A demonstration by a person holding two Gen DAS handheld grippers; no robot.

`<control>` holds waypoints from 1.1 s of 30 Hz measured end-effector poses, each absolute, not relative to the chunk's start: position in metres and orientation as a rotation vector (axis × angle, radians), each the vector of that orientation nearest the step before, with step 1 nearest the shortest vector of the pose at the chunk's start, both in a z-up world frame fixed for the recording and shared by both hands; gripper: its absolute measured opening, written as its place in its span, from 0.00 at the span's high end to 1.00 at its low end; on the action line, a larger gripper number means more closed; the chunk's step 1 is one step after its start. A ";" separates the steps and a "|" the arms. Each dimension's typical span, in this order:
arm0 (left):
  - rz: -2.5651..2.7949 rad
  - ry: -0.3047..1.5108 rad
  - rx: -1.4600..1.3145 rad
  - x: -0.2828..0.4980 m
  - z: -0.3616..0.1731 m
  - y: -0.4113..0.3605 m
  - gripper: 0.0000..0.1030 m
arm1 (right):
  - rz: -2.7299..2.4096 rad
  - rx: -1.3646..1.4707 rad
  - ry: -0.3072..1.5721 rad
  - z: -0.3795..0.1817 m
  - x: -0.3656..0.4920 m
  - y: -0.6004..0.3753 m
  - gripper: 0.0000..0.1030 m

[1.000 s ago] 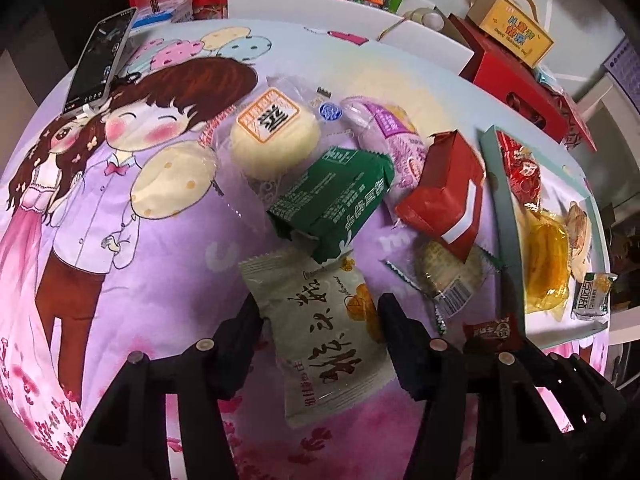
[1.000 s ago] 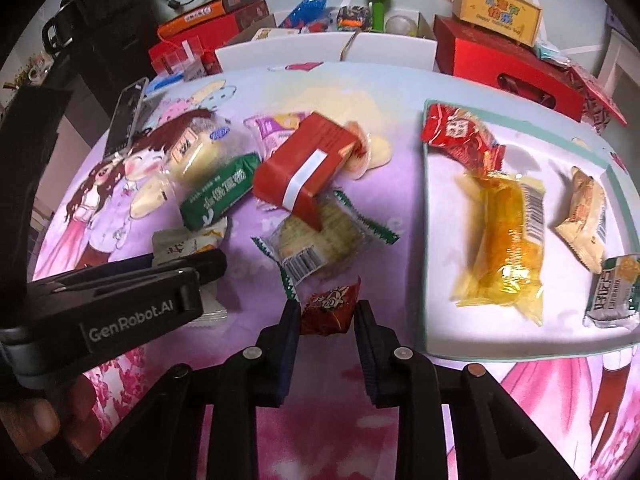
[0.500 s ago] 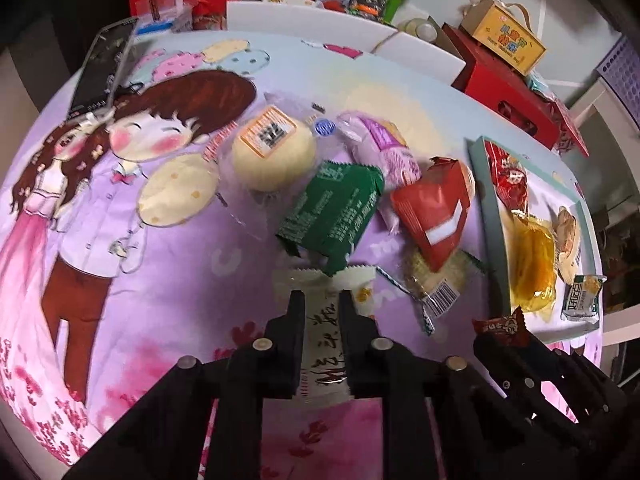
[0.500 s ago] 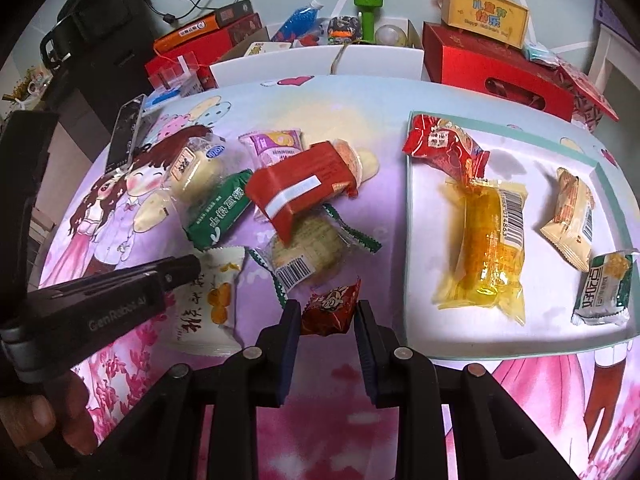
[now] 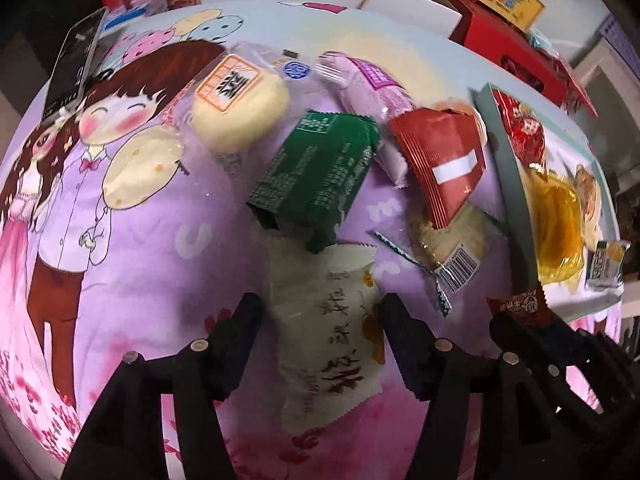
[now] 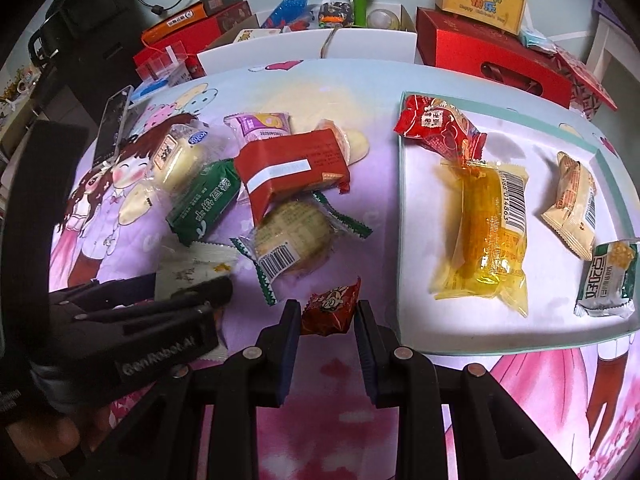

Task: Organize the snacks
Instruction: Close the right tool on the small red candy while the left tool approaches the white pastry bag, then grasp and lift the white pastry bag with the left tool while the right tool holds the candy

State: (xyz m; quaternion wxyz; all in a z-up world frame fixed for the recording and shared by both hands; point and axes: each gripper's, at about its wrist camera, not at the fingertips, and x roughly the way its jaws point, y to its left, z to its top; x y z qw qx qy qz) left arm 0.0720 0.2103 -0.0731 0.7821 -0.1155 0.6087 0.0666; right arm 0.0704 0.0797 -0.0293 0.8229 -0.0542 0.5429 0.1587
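The left tool (image 5: 320, 316) has sprung wide again; half a second ago its fingers were pinched tight on the pale snack packet (image 5: 330, 340), now they sit apart on either side of it, not clearly touching. That packet lies flat on the table (image 5: 132, 248) (cartoon-couple cloth), its top edge just under the green packet (image 5: 316, 178). The right tool (image 6: 326, 320) hasn't changed: narrow, clamped on the small red candy wrapper (image 6: 331, 307), held a bit above the cloth, just left of the white tray (image 6: 416, 280). A hand (image 6: 44, 436) shows at the lower left of the right view, behind the left tool, which reaches in low from the left. The tray already carries a yellow packet (image 6: 482, 236), a red bag (image 6: 438, 124) and two smaller packs.
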 end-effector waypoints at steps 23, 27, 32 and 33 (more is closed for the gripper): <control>0.105 1.148 -0.172 0.056 -0.014 0.199 0.45 | 0.328 -0.066 1.089 -0.002 0.068 0.065 0.71; 0.101 1.120 -0.174 0.058 -0.006 0.198 0.45 | 0.323 -0.056 1.085 -0.001 0.069 0.062 0.71; 0.102 1.087 -0.174 0.057 0.002 0.201 0.45 | 0.326 -0.048 1.065 0.006 0.067 0.059 0.71; 0.102 1.083 -0.173 0.057 0.003 0.201 0.45 | 0.326 -0.045 1.060 0.007 0.067 0.058 0.71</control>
